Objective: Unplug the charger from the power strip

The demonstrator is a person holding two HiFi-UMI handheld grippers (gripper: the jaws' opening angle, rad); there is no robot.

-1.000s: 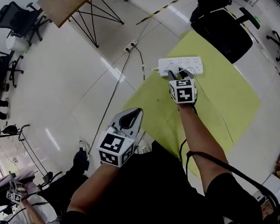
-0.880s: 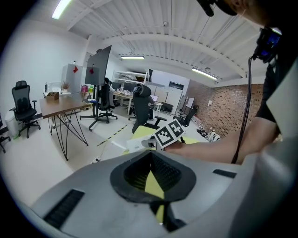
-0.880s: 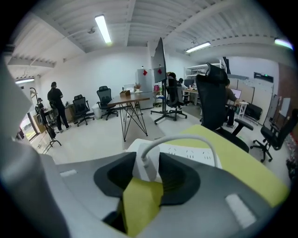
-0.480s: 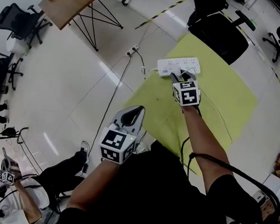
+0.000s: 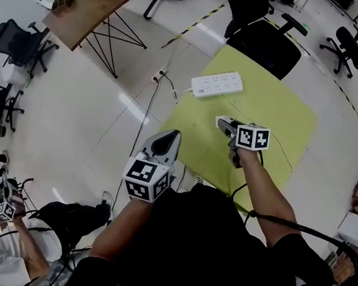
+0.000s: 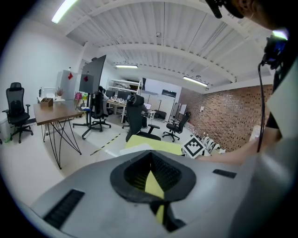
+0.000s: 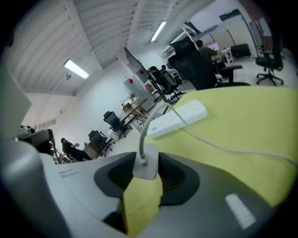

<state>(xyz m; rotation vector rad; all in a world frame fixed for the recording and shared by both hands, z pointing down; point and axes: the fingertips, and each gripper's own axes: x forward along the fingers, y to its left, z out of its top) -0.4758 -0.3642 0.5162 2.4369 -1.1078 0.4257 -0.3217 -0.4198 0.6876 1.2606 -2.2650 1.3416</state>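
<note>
The white power strip (image 5: pixel 217 85) lies on the far part of a yellow-green mat (image 5: pixel 266 106); it also shows in the right gripper view (image 7: pixel 179 118). My right gripper (image 5: pixel 225 126) hovers over the mat, well short of the strip and apart from it. Its jaws (image 7: pixel 145 154) are shut on the white charger block (image 7: pixel 147 165), whose cable (image 7: pixel 209 142) curls away across the mat. My left gripper (image 5: pixel 170 138) hangs over the mat's near-left edge. In its own view the left gripper (image 6: pixel 150 155) is shut and holds nothing.
A wooden table on black legs (image 5: pixel 85 6) stands at the far left. Black office chairs (image 5: pixel 263 34) crowd the mat's far edge. A black cable (image 5: pixel 144 124) and a small floor socket (image 5: pixel 157 76) lie left of the mat. A person (image 5: pixel 8 242) crouches at the lower left.
My right gripper has pulled back from the power strip toward me with the charger in it and has rolled over. The left gripper rose slightly.
</note>
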